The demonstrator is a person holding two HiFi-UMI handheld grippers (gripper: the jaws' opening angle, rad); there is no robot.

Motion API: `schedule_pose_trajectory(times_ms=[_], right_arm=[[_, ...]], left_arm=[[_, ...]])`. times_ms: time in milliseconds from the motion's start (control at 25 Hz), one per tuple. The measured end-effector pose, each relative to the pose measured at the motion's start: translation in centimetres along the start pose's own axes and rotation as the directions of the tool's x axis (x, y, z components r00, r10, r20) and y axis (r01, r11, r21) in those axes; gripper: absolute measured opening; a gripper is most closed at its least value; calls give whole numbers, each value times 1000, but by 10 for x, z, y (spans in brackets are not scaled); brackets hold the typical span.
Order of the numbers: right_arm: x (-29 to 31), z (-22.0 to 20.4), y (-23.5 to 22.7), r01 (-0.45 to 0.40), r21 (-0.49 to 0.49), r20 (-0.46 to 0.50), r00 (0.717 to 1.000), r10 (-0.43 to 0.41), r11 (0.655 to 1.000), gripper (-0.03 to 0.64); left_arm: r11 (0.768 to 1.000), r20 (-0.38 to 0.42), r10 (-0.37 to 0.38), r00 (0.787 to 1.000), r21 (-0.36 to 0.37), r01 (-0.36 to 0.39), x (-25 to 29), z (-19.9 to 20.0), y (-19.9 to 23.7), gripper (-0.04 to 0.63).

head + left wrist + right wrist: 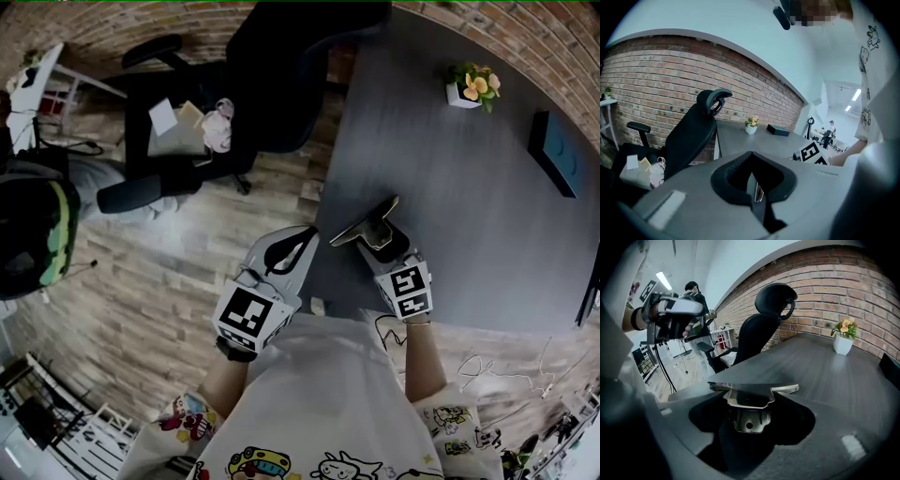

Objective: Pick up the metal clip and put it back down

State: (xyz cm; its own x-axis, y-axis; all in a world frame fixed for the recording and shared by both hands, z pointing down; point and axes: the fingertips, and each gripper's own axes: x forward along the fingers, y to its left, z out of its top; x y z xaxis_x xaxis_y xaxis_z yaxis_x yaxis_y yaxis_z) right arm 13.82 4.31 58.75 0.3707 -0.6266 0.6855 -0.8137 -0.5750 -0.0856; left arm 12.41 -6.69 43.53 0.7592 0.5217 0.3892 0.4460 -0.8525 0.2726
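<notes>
The metal clip (364,228) is shiny, with two flat wings spread sideways. It sits between the jaws of my right gripper (372,232), which is shut on it over the near left corner of the dark grey table (450,187). In the right gripper view the clip (749,401) fills the gap between the jaws, wings on top. I cannot tell whether it touches the tabletop. My left gripper (289,248) hangs left of the table over the wooden floor. Its jaws are shut with nothing between them (755,185).
A small white pot with yellow flowers (472,86) stands at the table's far side. A black box (553,150) lies to its right. A black office chair (234,94) with papers on its seat stands left of the table. Brick wall behind.
</notes>
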Motion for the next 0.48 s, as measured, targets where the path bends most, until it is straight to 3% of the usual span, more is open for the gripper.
schedule_pose_trajectory(times_ms=[160,480], right_arm=[[4,-3,-1,18,-44,-29,999,-19,999,291],[6,-4,-1,20,-36,-30,999,-21,999,295]], left_arm=[[1000,3,3,1000,4,-3,-2,-5,0,14],[1000,10,-3,1000,13,3,-4,-6,-9,14]])
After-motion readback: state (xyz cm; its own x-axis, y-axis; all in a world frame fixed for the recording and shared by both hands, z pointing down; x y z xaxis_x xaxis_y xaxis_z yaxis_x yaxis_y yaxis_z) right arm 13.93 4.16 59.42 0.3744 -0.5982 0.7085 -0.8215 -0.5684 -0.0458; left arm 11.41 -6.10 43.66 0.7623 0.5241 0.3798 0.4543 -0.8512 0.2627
